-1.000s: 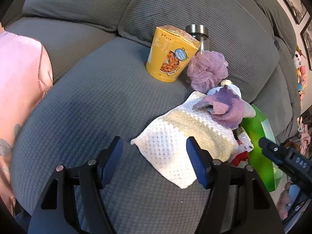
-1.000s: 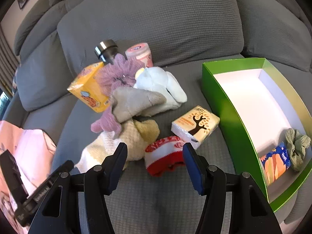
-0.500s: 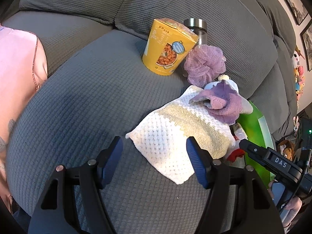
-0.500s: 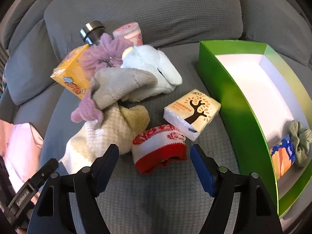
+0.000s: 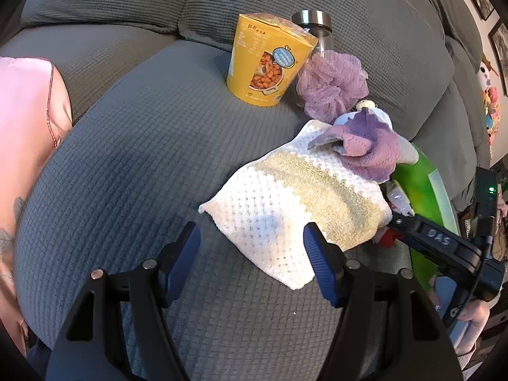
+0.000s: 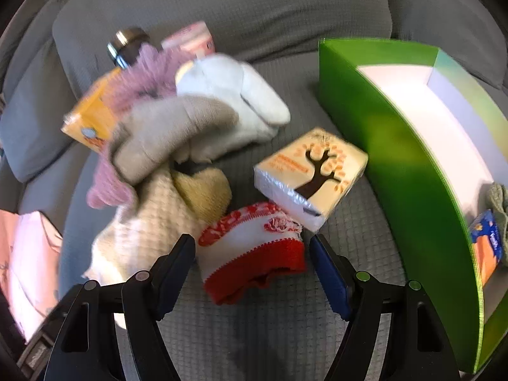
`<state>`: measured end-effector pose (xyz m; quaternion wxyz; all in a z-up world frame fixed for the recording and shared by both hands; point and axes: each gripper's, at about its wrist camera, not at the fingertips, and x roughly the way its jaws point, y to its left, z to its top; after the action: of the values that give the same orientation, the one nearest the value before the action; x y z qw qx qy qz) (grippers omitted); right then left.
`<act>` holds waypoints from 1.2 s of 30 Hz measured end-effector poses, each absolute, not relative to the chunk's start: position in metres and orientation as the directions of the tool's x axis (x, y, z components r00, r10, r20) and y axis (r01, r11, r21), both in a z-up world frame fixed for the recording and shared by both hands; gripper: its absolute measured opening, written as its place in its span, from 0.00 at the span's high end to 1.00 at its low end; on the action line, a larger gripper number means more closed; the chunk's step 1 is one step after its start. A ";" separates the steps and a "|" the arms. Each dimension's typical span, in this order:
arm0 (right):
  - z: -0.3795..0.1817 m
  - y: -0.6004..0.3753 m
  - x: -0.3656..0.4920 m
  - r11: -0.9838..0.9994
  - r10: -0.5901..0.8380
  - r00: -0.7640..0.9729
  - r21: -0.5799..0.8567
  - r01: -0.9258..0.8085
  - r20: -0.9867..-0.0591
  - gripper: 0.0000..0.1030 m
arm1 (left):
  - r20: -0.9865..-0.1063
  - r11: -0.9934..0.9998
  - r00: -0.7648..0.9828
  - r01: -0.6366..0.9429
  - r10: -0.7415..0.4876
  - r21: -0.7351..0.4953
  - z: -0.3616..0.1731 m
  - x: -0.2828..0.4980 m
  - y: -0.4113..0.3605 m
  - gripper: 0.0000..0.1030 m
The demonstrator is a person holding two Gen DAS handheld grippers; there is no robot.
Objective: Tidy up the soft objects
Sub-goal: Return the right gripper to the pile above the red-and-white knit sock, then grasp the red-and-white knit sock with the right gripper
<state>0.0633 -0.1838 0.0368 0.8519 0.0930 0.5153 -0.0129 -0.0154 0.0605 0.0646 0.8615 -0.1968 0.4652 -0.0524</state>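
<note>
A red-and-white fabric piece [image 6: 250, 254] lies on the grey sofa seat, right between the fingers of my right gripper [image 6: 251, 244]. Its jaws are closing, and both pads still stand just off the fabric's sides. Behind it sit a white-and-cream knit cloth [image 6: 152, 231], a grey cloth [image 6: 171, 130], a white plush [image 6: 235, 95] and a purple mesh puff [image 5: 330, 85]. My left gripper [image 5: 251, 231] hangs open over the near corner of the knit cloth [image 5: 285, 203], without touching it. A purple cloth [image 5: 368, 146] rests on the knit cloth's far end.
A green box [image 6: 397, 158] stands at the right, holding a blue-orange pack [image 6: 485, 244] and a green scrunchie [image 6: 498, 197]. A tissue pack [image 6: 311, 177], a yellow noodle cup [image 5: 266, 63], a steel-capped bottle [image 5: 312, 19] and a pink tub [image 6: 190, 36] sit nearby. A person's pink garment [image 5: 25, 127] is at left.
My right gripper has come down onto the red-and-white fabric, which now fills the gap between its fingers; its jaws widened, then narrowed. The left gripper has hardly moved.
</note>
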 end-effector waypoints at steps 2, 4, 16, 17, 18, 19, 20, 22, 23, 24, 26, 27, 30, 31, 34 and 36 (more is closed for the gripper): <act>0.033 -0.182 0.064 0.979 0.115 0.462 0.178 0.097 -0.880 0.44 | -0.783 0.920 0.562 -0.093 -0.267 -0.380 0.064 -0.015 0.061 0.37; 0.039 -0.182 0.060 0.981 0.108 0.485 0.173 0.091 -0.868 0.59 | -0.784 0.920 0.559 -0.094 -0.268 -0.382 0.063 -0.015 0.062 0.37; 0.118 -0.152 0.015 0.949 0.306 0.652 0.276 -0.151 -0.694 0.61 | -0.795 0.906 0.553 -0.155 -0.250 -0.393 0.061 -0.016 0.075 0.37; 0.117 -0.145 0.015 0.938 0.340 0.648 0.297 -0.180 -0.682 0.61 | -0.795 0.905 0.553 -0.159 -0.250 -0.395 0.061 -0.016 0.076 0.36; 0.112 -0.137 0.019 0.930 0.362 0.632 0.311 -0.196 -0.685 0.61 | -0.794 0.904 0.554 -0.162 -0.249 -0.397 0.061 -0.017 0.077 0.36; 0.103 -0.130 0.024 0.927 0.373 0.604 0.316 -0.204 -0.704 0.61 | -0.794 0.904 0.556 -0.166 -0.245 -0.395 0.062 -0.017 0.078 0.36; 0.091 -0.122 0.030 0.929 0.369 0.569 0.314 -0.198 -0.735 0.61 | -0.796 0.904 0.557 -0.170 -0.239 -0.391 0.062 -0.017 0.079 0.36; 0.069 -0.110 0.040 0.938 0.348 0.514 0.298 -0.179 -0.784 0.61 | -0.804 0.910 0.553 -0.181 -0.220 -0.374 0.062 -0.017 0.080 0.36; 0.057 -0.107 0.047 0.944 0.330 0.483 0.287 -0.164 -0.811 0.61 | -0.807 0.911 0.550 -0.184 -0.215 -0.368 0.061 -0.017 0.080 0.36; 0.044 -0.105 0.053 0.952 0.306 0.452 0.272 -0.141 -0.838 0.61 | -0.809 0.912 0.548 -0.187 -0.211 -0.365 0.060 -0.017 0.081 0.36; 0.027 -0.105 0.059 0.960 0.279 0.410 0.258 -0.109 -0.868 0.60 | -0.812 0.911 0.544 -0.191 -0.211 -0.365 0.059 -0.016 0.081 0.36; 0.025 -0.106 0.061 0.952 0.305 0.403 0.285 -0.110 -0.863 0.54 | -0.813 0.911 0.542 -0.189 -0.213 -0.365 0.059 -0.016 0.081 0.36; 0.032 -0.108 0.056 0.951 0.310 0.375 0.283 -0.127 -0.874 0.43 | -0.811 0.913 0.542 -0.179 -0.220 -0.367 0.060 -0.017 0.078 0.37; 0.036 -0.108 0.054 0.951 0.308 0.376 0.276 -0.138 -0.874 0.34 | -0.809 0.914 0.544 -0.173 -0.223 -0.368 0.061 -0.018 0.077 0.37; 0.053 -0.115 0.042 0.949 0.315 0.414 0.279 -0.147 -0.854 0.21 | -0.804 0.913 0.544 -0.156 -0.240 -0.377 0.061 -0.016 0.073 0.37; 0.064 -0.122 0.037 0.950 0.313 0.448 0.280 -0.140 -0.838 0.21 | -0.796 0.905 0.540 -0.137 -0.272 -0.402 0.061 -0.017 0.070 0.37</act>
<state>0.0374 -0.1219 0.0637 0.8466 0.0852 0.5081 0.1338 -0.0168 0.0703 0.0611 0.8510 -0.2139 0.4780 -0.0399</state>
